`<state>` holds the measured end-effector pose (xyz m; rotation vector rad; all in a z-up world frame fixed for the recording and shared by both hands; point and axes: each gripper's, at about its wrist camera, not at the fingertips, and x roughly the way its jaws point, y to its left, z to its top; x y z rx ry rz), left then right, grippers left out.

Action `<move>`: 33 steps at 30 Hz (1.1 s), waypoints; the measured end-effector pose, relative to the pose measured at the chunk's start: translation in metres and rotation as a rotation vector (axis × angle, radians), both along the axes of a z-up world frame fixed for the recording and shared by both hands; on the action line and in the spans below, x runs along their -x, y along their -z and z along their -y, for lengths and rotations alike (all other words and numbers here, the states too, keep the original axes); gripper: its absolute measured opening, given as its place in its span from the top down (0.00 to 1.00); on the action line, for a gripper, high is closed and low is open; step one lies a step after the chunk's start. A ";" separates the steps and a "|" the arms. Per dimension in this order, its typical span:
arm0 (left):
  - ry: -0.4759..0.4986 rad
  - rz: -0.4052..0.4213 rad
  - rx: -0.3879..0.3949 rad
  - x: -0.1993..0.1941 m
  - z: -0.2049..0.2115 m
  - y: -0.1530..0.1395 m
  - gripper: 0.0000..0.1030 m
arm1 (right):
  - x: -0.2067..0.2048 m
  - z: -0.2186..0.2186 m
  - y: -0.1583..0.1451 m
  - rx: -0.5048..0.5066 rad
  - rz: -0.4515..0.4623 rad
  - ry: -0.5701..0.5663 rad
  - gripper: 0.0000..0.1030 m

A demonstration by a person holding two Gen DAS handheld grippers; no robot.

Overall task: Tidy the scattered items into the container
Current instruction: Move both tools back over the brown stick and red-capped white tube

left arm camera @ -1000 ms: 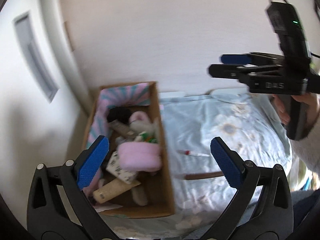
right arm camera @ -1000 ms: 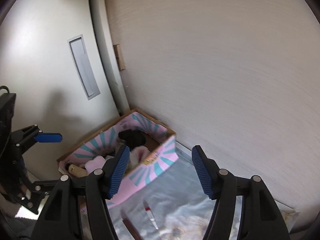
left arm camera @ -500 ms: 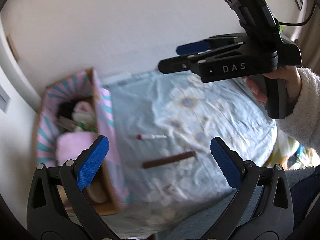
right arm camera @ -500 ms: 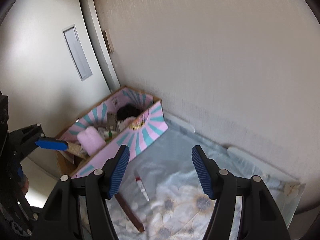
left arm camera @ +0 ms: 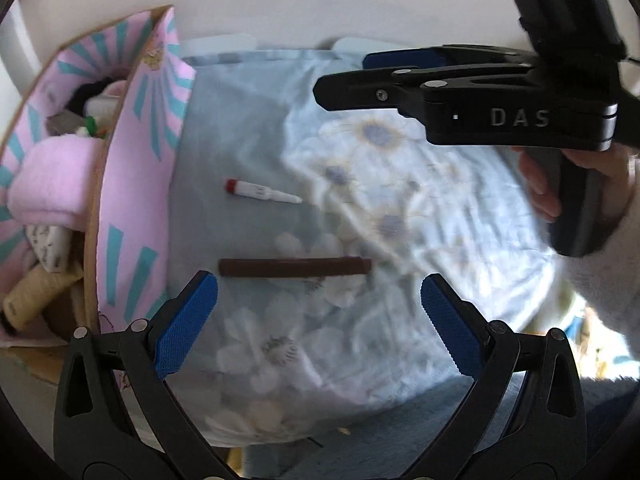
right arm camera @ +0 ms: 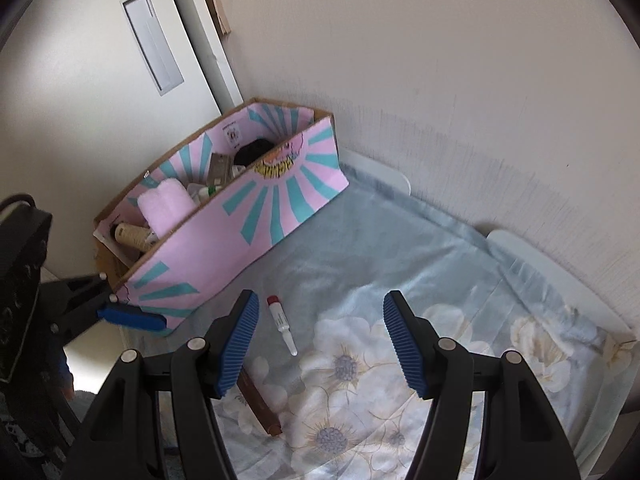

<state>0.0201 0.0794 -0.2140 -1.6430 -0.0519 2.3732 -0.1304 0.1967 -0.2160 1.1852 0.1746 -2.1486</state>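
A brown stick point(left arm camera: 294, 268) and a white tube with a red cap point(left arm camera: 262, 193) lie on the pale blue flowered sheet. A pink and teal cardboard box point(left arm camera: 132, 184) stands at the left, holding a pink towel point(left arm camera: 52, 184) and several items. My left gripper point(left arm camera: 316, 320) is open and empty just above the near side of the stick. My right gripper point(right arm camera: 320, 340) is open and empty above the tube point(right arm camera: 282, 324); the stick point(right arm camera: 258, 404) lies partly behind its left finger. The box point(right arm camera: 256, 216) stands against the wall.
The flowered sheet point(right arm camera: 400, 300) covers a low surface set in a wall corner. A white door with a recessed handle point(right arm camera: 152, 40) is behind the box. The right gripper point(left arm camera: 460, 92) hovers at upper right in the left wrist view.
Both grippers have swung away from the box toward the sheet and come lower. The stick and tube now sit close in front of the open jaws. Nothing was grasped.
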 end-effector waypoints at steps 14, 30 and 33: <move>-0.217 0.098 -0.029 -0.003 0.002 0.019 0.01 | 0.003 0.016 0.032 -0.042 0.004 -0.144 0.41; -0.410 0.164 -0.087 -0.006 0.020 0.040 0.01 | -0.002 0.039 0.042 -0.078 -0.058 -0.287 0.48; -0.302 0.137 -0.038 -0.003 0.018 0.038 0.02 | -0.002 0.037 0.043 -0.066 -0.051 -0.285 0.48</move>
